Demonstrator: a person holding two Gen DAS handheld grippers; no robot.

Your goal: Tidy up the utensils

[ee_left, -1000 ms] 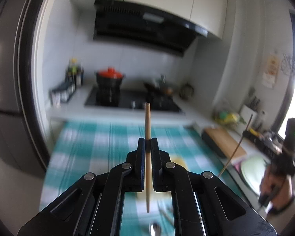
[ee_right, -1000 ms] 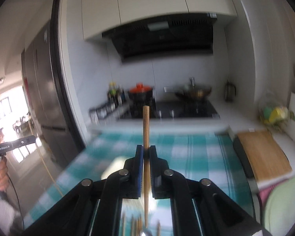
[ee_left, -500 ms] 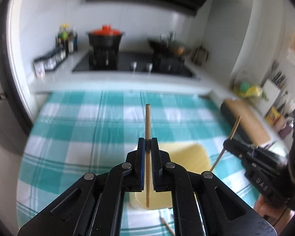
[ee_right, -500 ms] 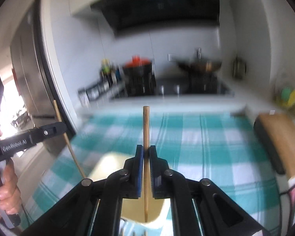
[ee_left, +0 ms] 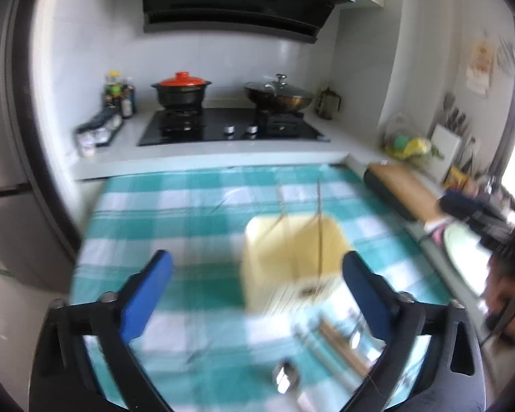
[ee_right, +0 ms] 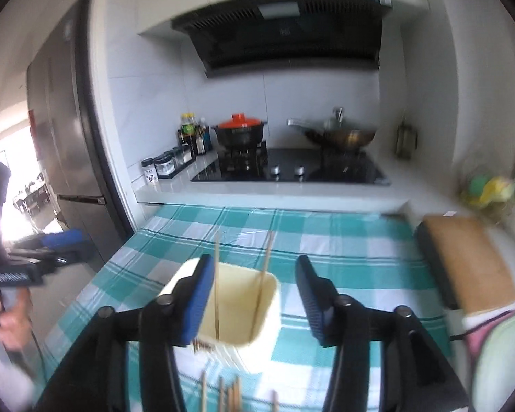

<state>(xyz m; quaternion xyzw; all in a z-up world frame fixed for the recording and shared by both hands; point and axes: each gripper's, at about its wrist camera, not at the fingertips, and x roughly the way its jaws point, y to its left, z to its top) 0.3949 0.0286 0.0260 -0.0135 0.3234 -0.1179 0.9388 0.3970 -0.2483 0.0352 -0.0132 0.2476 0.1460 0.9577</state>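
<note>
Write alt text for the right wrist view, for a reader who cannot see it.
The right gripper, jaws open and empty, hangs over a cream holder with two chopsticks standing in it, on a teal checked tablecloth. More chopsticks lie on the cloth in front; a stove with a red-lidded pot sits behind.

Checked tablecloth (ee_right: pixel 343 240) carries a cream holder (ee_right: pixel 267 305) and loose chopsticks (ee_right: pixel 235 393).
</note>
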